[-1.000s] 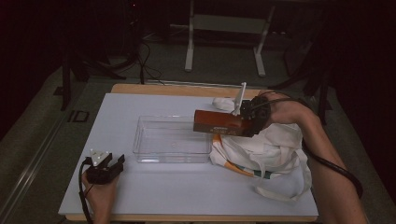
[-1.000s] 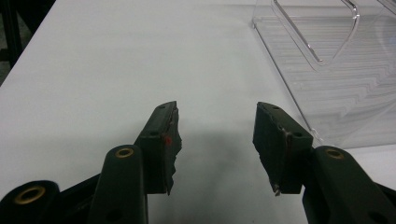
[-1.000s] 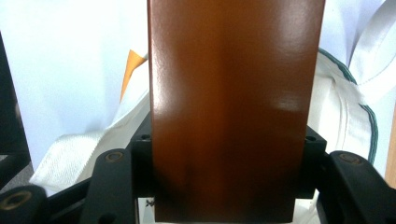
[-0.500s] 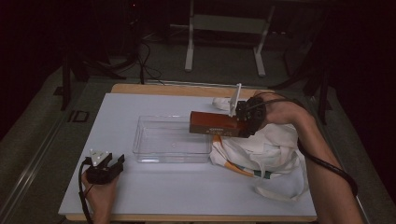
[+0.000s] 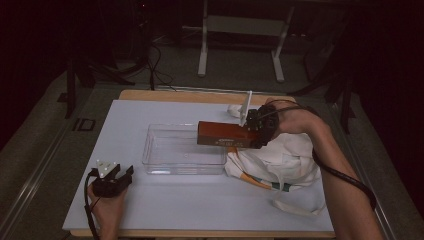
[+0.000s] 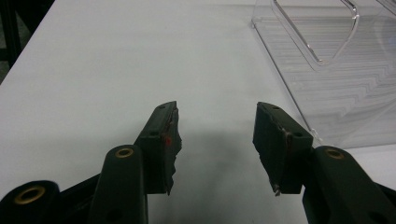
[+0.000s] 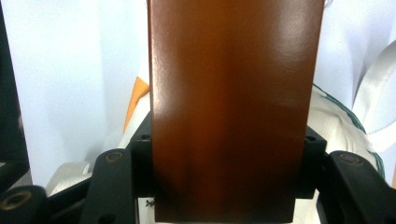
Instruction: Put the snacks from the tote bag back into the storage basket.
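Brown box hangs pinched at one end in my right gripper, over the clear tray's right edge. Left gripper rests near-left on the surface, fingers spread. Held so far from its middle, the box could sag and clip the tray wall.

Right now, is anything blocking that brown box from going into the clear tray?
Nothing visible does. The brown box, held in the right gripper, already reaches over the right end of the clear tray, which looks empty inside.
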Demonstrator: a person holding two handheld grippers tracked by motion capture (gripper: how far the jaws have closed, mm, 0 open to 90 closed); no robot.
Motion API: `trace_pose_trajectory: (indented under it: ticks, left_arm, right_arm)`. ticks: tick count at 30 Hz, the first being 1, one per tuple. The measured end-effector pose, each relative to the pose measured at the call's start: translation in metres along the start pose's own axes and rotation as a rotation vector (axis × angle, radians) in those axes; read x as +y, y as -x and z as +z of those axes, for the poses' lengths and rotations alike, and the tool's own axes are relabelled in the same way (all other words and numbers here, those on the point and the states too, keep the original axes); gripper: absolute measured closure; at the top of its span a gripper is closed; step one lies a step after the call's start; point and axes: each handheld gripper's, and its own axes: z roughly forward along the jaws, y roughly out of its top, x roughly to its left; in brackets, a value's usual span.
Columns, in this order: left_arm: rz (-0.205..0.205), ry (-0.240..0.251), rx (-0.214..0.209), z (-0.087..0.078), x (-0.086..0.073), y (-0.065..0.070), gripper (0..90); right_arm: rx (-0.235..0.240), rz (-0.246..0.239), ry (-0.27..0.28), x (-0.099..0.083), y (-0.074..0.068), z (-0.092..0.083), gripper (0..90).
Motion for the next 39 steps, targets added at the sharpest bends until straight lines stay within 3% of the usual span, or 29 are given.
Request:
trace_pose_trajectory:
  ticks: [39]
  left_arm:
    - [-0.005,0.004,-0.002,0.0,0.0,0.0,51.1]
  right_arm:
    - [0.012,-0.036,0.017,0.029,0.001,0.008,43.3]
